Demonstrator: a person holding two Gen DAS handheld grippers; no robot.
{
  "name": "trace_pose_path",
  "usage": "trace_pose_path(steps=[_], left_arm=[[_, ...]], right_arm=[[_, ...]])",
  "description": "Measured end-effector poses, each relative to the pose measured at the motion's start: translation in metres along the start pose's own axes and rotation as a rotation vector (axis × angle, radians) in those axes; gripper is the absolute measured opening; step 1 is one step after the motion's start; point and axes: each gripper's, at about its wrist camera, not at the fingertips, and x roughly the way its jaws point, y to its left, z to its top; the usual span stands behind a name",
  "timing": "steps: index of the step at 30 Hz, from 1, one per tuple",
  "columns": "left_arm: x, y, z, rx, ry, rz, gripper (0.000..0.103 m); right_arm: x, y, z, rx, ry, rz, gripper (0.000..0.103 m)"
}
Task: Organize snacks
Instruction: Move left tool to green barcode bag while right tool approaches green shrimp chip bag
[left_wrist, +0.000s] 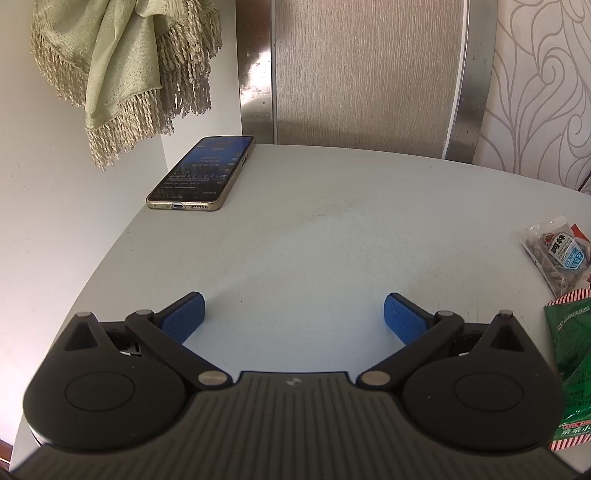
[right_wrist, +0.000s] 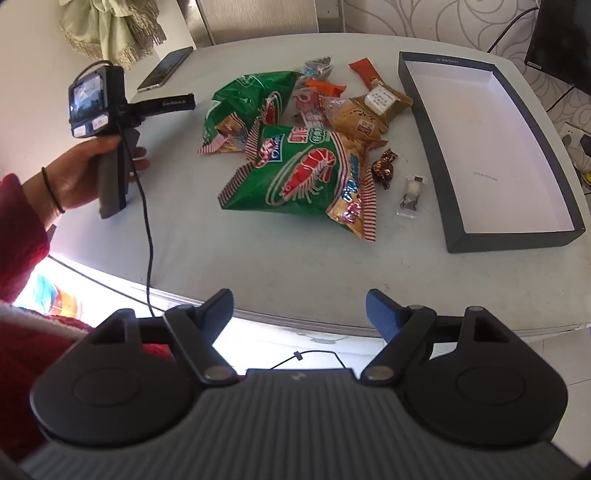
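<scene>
In the right wrist view a pile of snacks lies mid-table: two green shrimp-chip bags, the near one (right_wrist: 306, 177) and the far one (right_wrist: 251, 99), brown pastry packs (right_wrist: 364, 114), orange bars (right_wrist: 364, 72), a brown candy (right_wrist: 384, 166) and a small clear packet (right_wrist: 410, 195). An empty dark box lid (right_wrist: 491, 155) lies to their right. My right gripper (right_wrist: 299, 314) is open and empty, at the table's near edge. My left gripper (left_wrist: 293, 317) is open and empty over bare table; a green bag (left_wrist: 572, 369) and a seed packet (left_wrist: 557, 254) lie at its right.
A phone (left_wrist: 201, 173) lies at the table's far left edge, also shown in the right wrist view (right_wrist: 164, 68). A fringed green cloth (left_wrist: 122, 70) hangs behind it. A chair back (left_wrist: 365, 74) stands beyond the table. A cable (right_wrist: 147, 240) trails from the left hand-held unit (right_wrist: 99, 107).
</scene>
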Motion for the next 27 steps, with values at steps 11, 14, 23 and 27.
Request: trace_pose_path(steps=[11, 14, 23, 27], left_arm=[[0.000, 0.000, 0.000, 0.000, 0.000, 0.000, 0.103], [0.000, 0.000, 0.000, 0.002, 0.000, -0.001, 0.103], [-0.007, 0.008, 0.003, 0.070, 0.057, -0.035, 0.103], [-0.016, 0.006, 0.001, 0.126, 0.027, 0.076, 0.103]], right_arm=[[-0.027, 0.008, 0.006, 0.220, -0.214, 0.021, 0.080], [-0.044, 0.007, 0.004, 0.298, -0.342, 0.032, 0.081], [-0.054, 0.024, -0.013, 0.242, -0.416, 0.143, 0.081], [-0.067, 0.019, -0.028, 0.250, -0.500, 0.252, 0.087]])
